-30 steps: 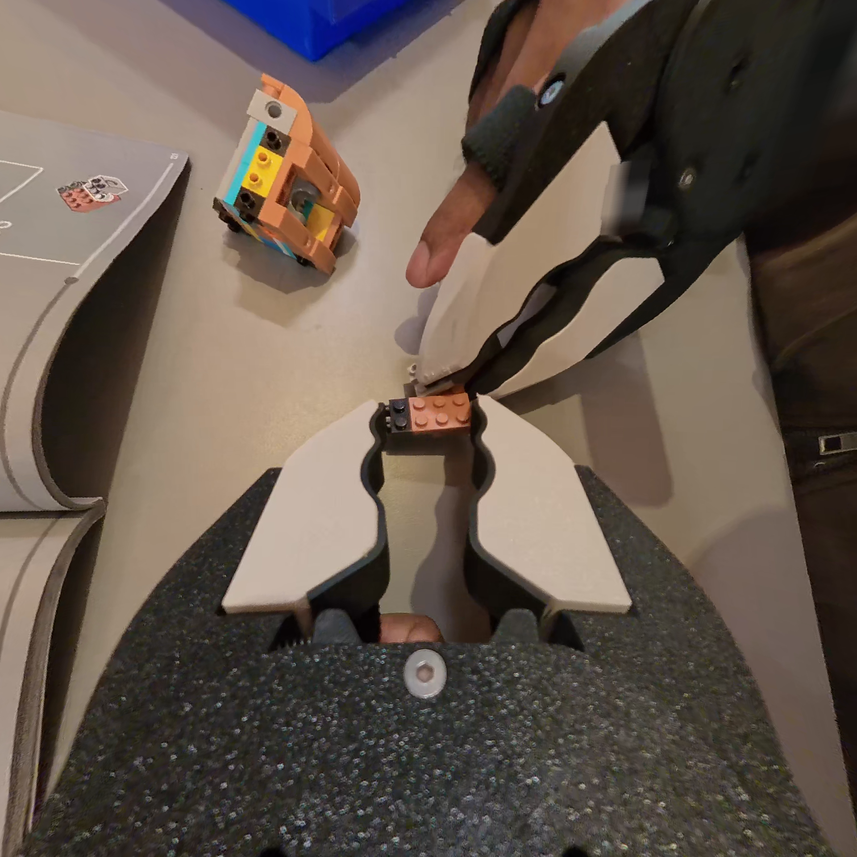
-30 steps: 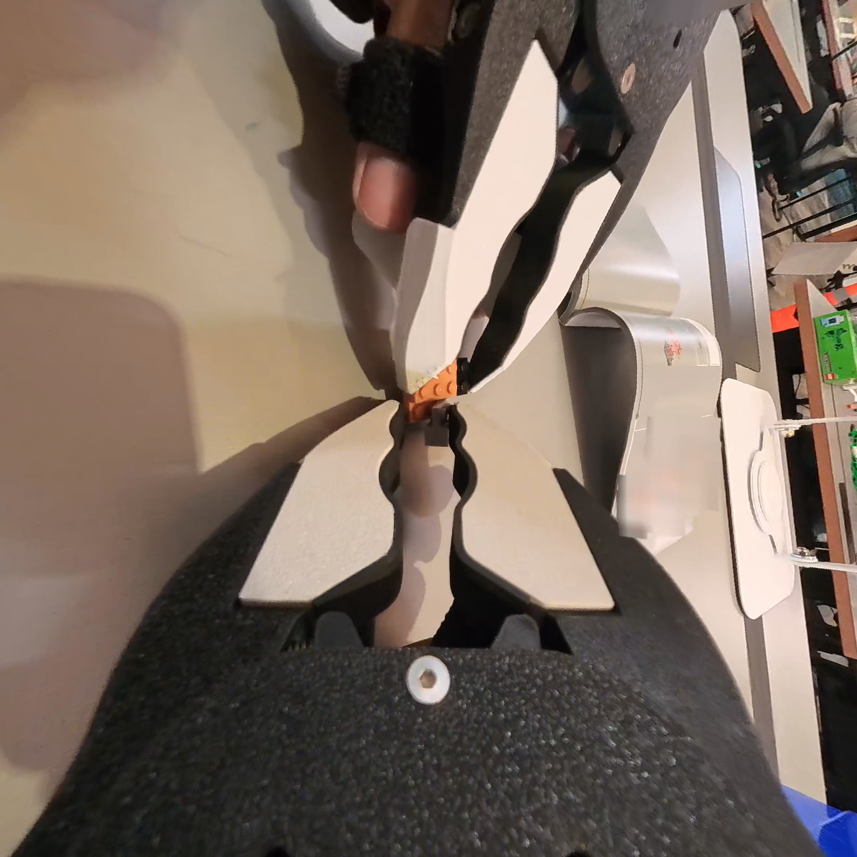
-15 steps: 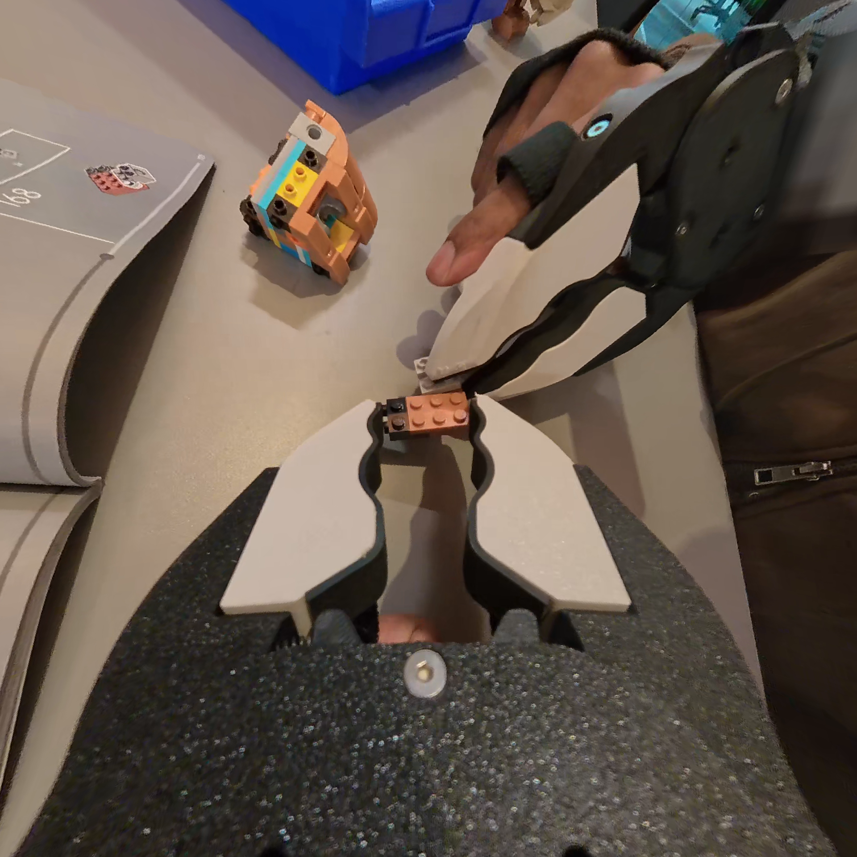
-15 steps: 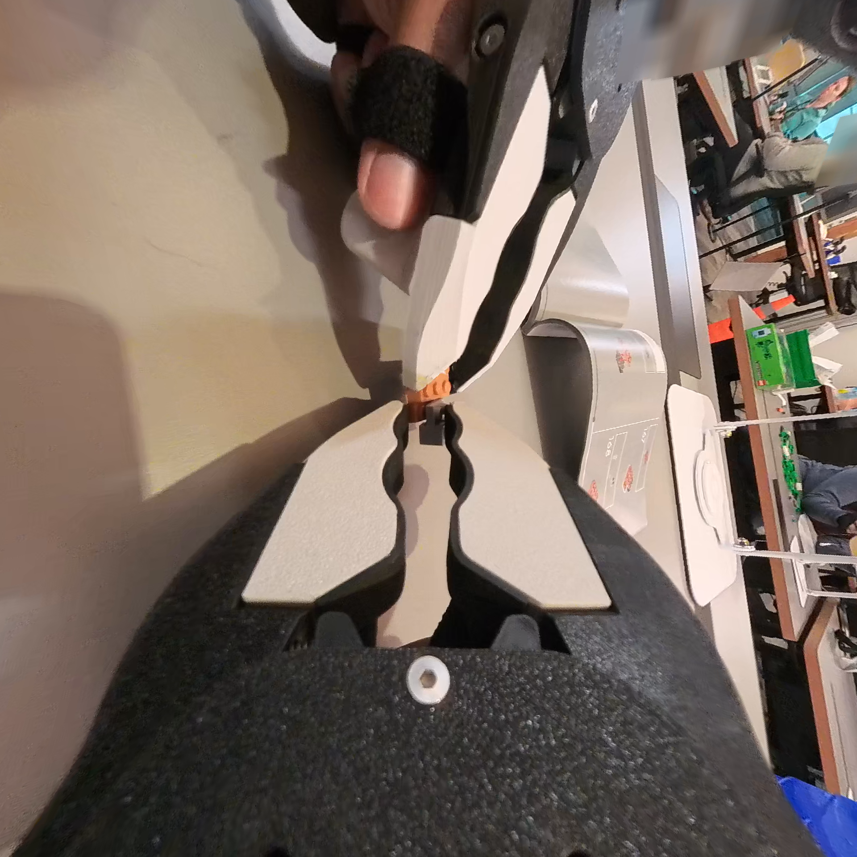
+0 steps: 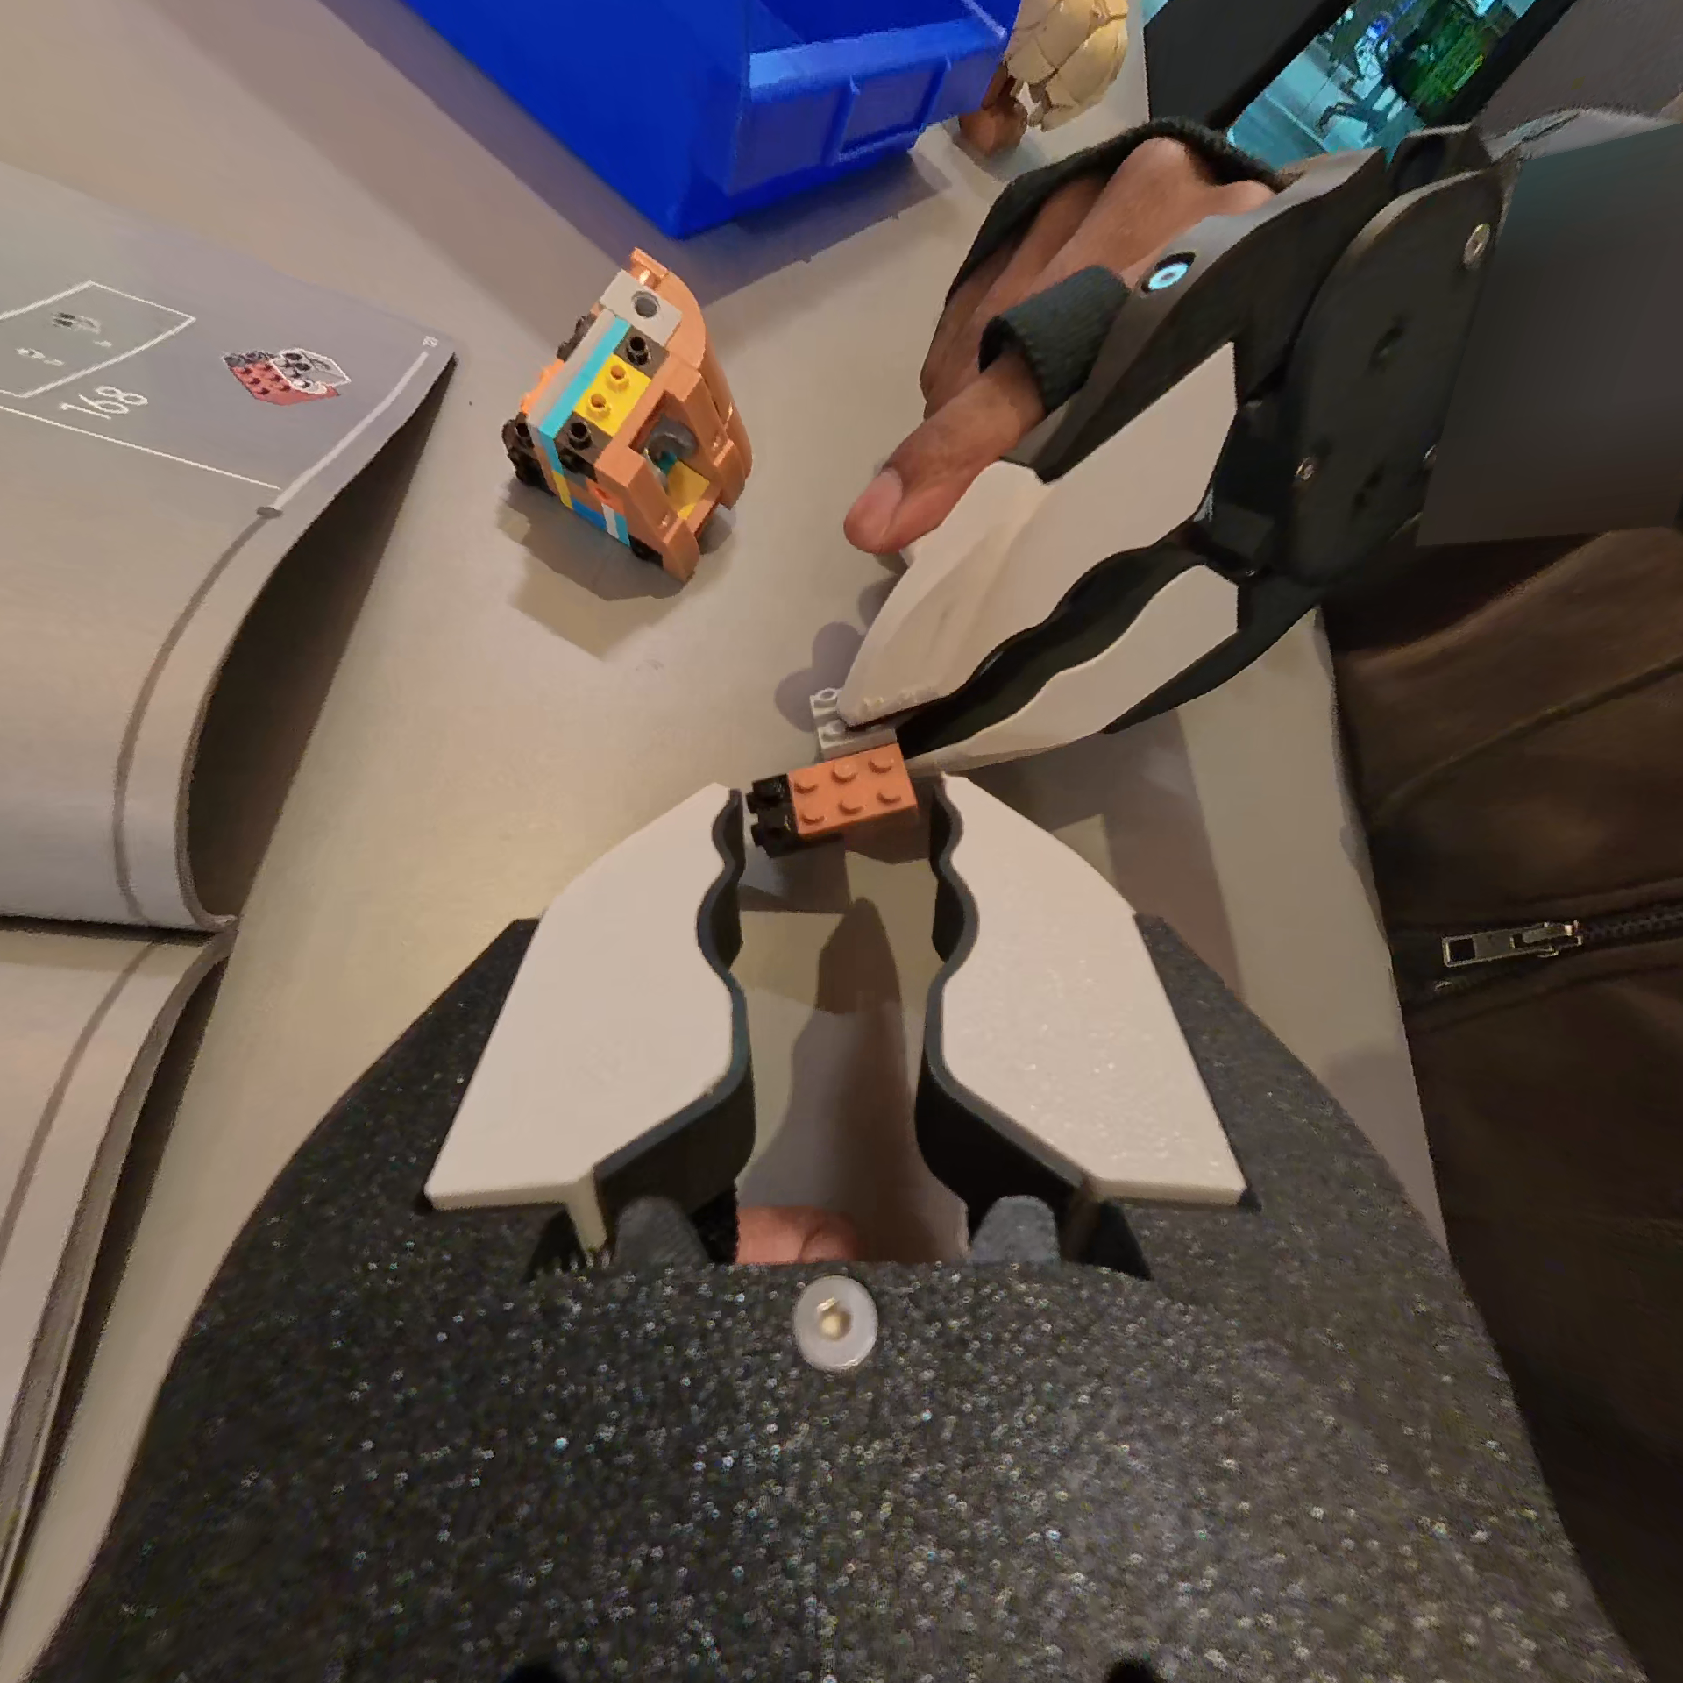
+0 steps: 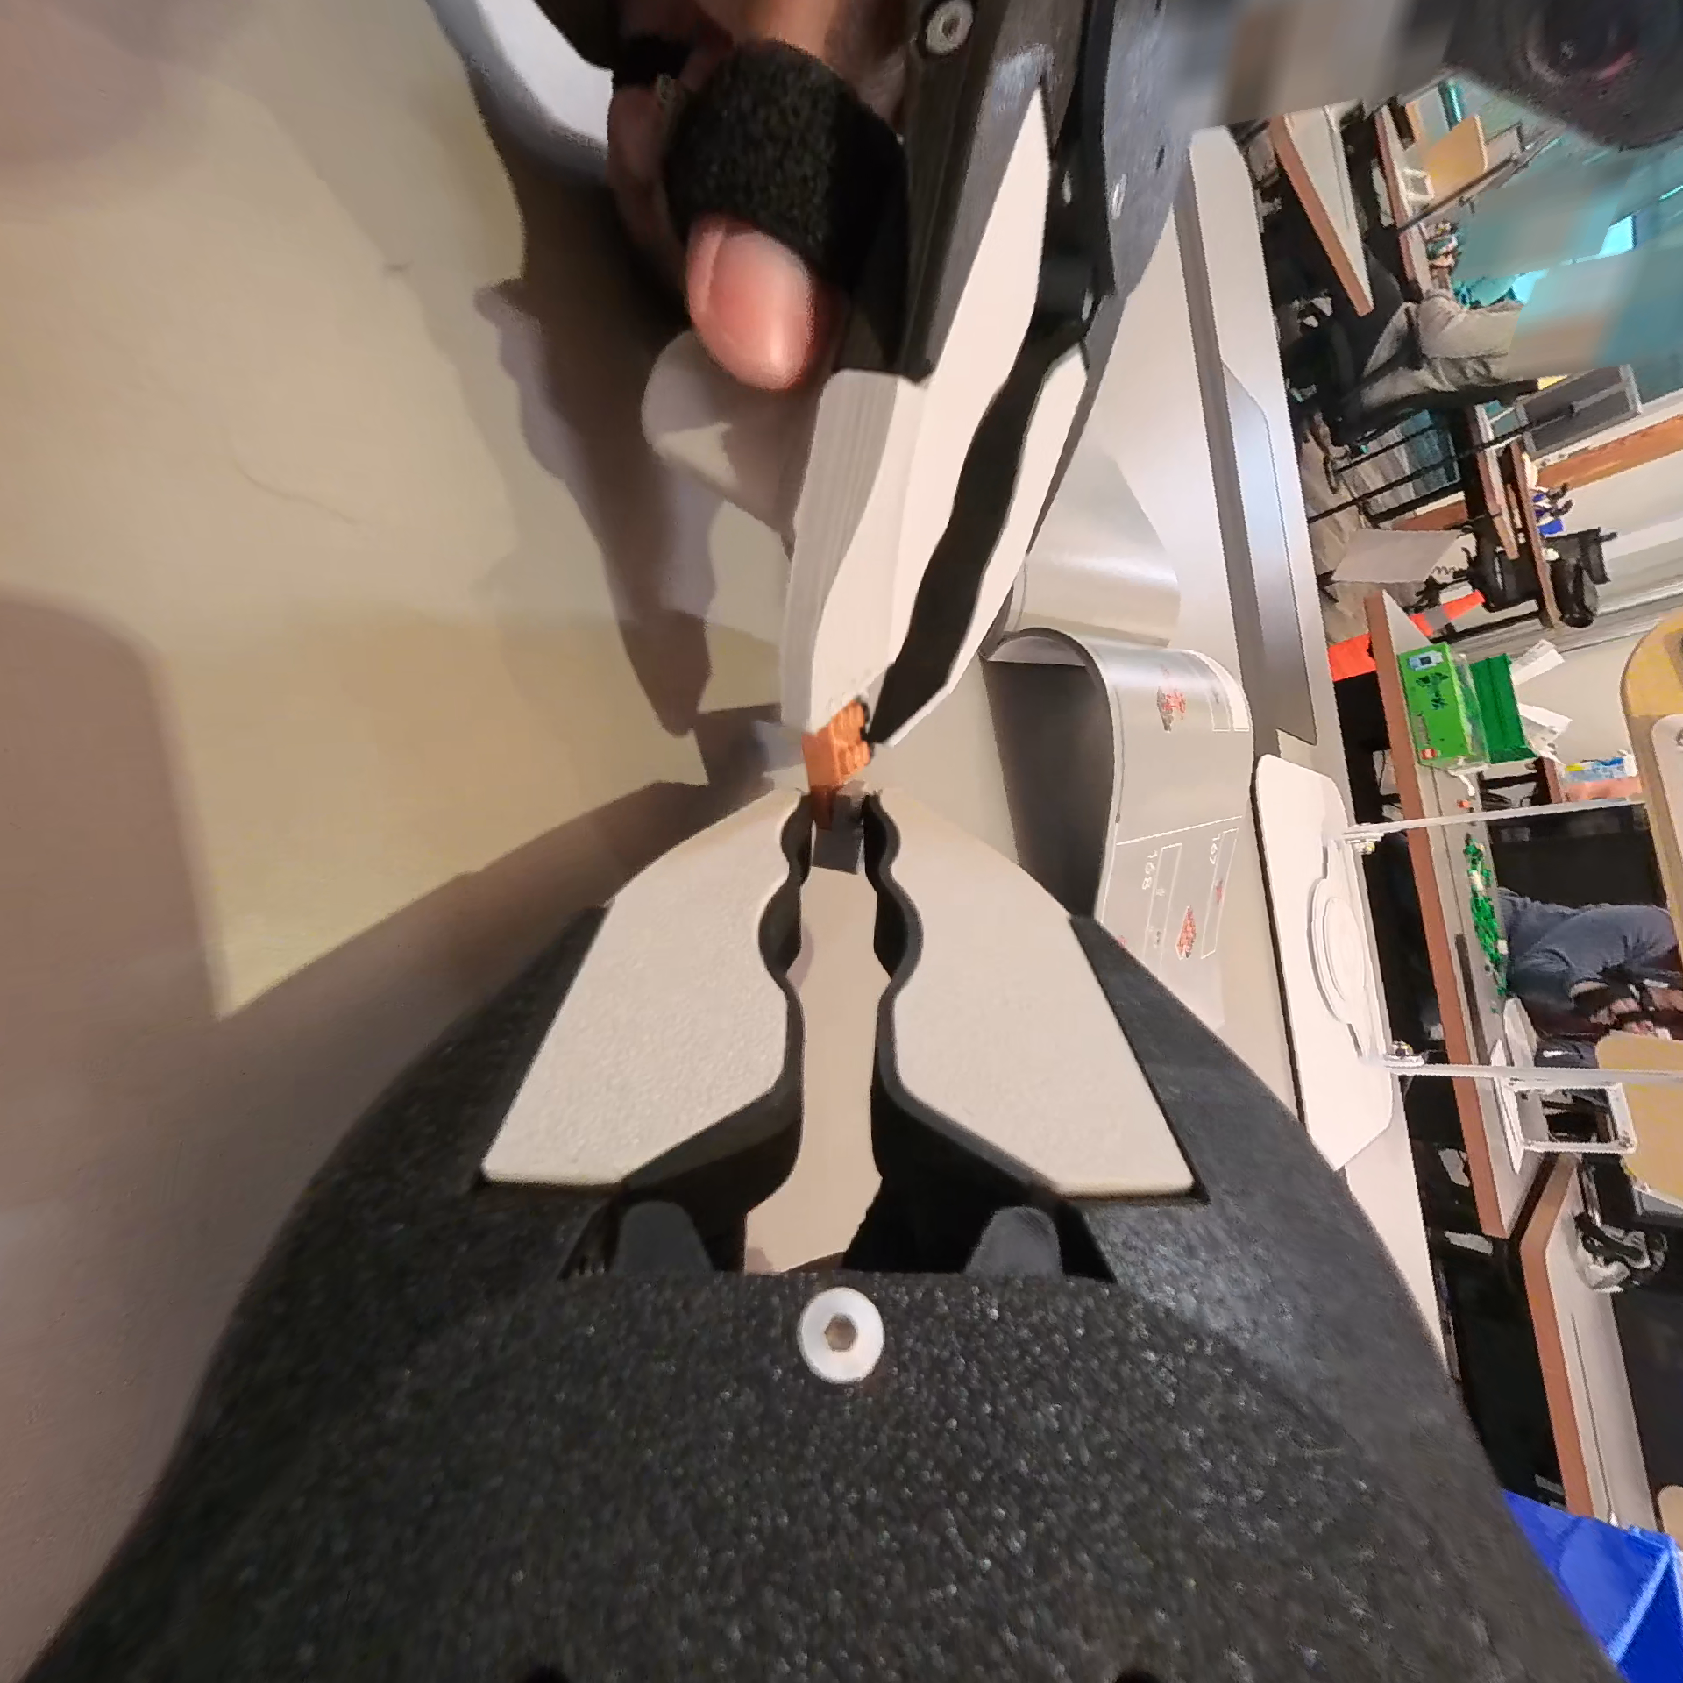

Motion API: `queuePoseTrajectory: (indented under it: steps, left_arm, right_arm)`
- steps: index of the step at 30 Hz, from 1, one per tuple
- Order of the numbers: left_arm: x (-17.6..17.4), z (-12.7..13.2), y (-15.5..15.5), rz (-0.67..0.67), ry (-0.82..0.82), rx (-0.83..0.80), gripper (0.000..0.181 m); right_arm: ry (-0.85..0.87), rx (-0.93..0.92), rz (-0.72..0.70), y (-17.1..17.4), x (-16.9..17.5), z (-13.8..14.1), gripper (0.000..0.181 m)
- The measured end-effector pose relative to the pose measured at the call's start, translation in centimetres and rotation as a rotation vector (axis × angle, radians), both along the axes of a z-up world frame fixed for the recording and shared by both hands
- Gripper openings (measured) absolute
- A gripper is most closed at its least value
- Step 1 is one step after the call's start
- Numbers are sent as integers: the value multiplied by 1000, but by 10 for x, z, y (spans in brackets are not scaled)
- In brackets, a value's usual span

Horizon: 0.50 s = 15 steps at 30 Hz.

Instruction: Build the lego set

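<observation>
My left gripper (image 5: 833, 806) is shut on a brown 2x3 brick (image 5: 851, 794) with a black piece (image 5: 770, 815) on its left end, held above the table. My right gripper (image 5: 879, 729) comes in from the upper right, shut on a small grey piece (image 5: 831, 719) that touches the far edge of the brown brick. In the right wrist view my right gripper (image 6: 838, 820) pinches the grey piece (image 6: 838, 842), and the left gripper (image 6: 861, 724) holds the brown brick (image 6: 838, 742) just above it. A part-built brown, yellow and blue model (image 5: 628, 437) lies on the table beyond.
An open instruction booklet (image 5: 182, 546) lies at the left and also shows in the right wrist view (image 6: 1175, 774). A blue bin (image 5: 729, 82) and a tan figure (image 5: 1065, 55) stand at the back. A person's dark zipped jacket (image 5: 1503, 911) is at the right. Only a small space, under 4 cm, lies between the two pairs of fingers.
Both grippers have stayed shut and together. The left view has risen and tilted, so the model and booklet sit lower in frame and more of the blue bin shows.
</observation>
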<state>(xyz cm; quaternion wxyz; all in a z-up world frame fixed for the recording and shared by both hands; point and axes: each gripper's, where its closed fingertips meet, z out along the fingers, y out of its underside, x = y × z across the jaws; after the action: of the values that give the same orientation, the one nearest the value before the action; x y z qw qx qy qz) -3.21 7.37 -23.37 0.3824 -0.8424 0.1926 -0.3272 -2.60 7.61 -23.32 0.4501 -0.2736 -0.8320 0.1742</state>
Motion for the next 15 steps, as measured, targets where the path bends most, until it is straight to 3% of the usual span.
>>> queuePoseTrajectory:
  steps: [11, 15]
  left_arm:
    - [0, 2, 5, 54, -42, -33, 55]
    - [7, 5, 10, 51, -56, 8, 53]
  right_arm:
    - [78, 15, -27, 7, -4, 13, 11]
    - [99, 31, -26, 7, -4, 17, 11]
